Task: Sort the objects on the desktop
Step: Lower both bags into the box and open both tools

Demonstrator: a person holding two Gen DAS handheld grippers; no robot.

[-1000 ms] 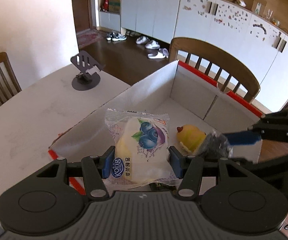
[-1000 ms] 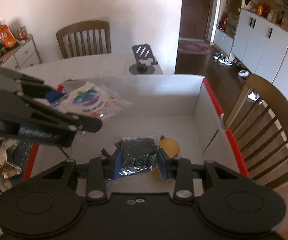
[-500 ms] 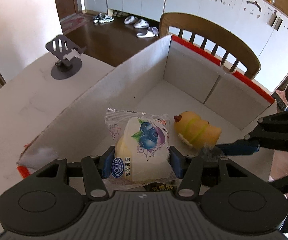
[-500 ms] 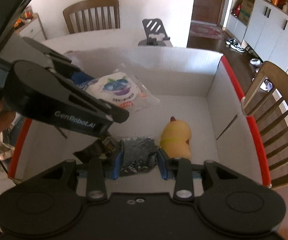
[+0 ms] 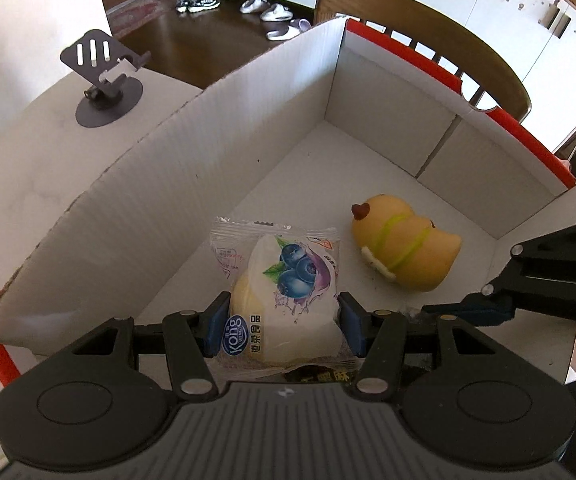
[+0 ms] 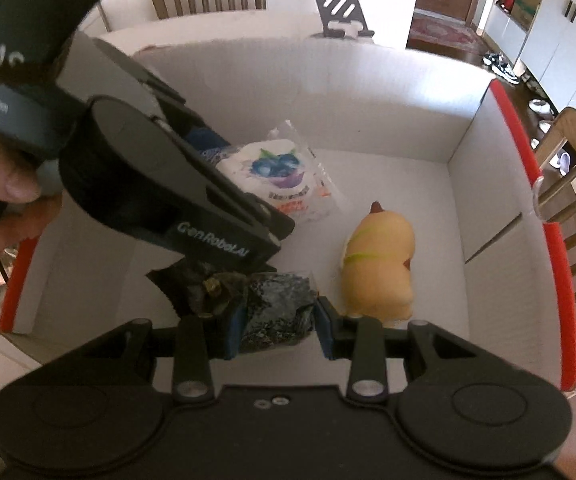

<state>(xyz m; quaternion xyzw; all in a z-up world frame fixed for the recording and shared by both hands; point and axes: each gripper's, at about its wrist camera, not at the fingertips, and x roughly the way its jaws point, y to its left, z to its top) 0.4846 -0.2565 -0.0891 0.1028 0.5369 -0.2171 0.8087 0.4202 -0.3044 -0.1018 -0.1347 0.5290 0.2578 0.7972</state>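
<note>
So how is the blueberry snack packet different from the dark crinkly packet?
The blueberry snack packet is pale with blue berries printed on it; the dark packet is blackish and shiny. The blueberry one looks bigger and puffier, the dark one smaller and crumpled. The left gripper grips the blueberry packet, the right gripper the dark one. Both are sealed wrappers held over the white box.

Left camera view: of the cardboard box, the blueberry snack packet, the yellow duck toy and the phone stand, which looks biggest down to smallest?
1. Cardboard box, by far.
2. Blueberry snack packet, though it sits closest to the camera, which flatters it.
3. Yellow duck toy.
4. Phone stand, but it is farthest away, so its rank below the duck is unsure.
</note>
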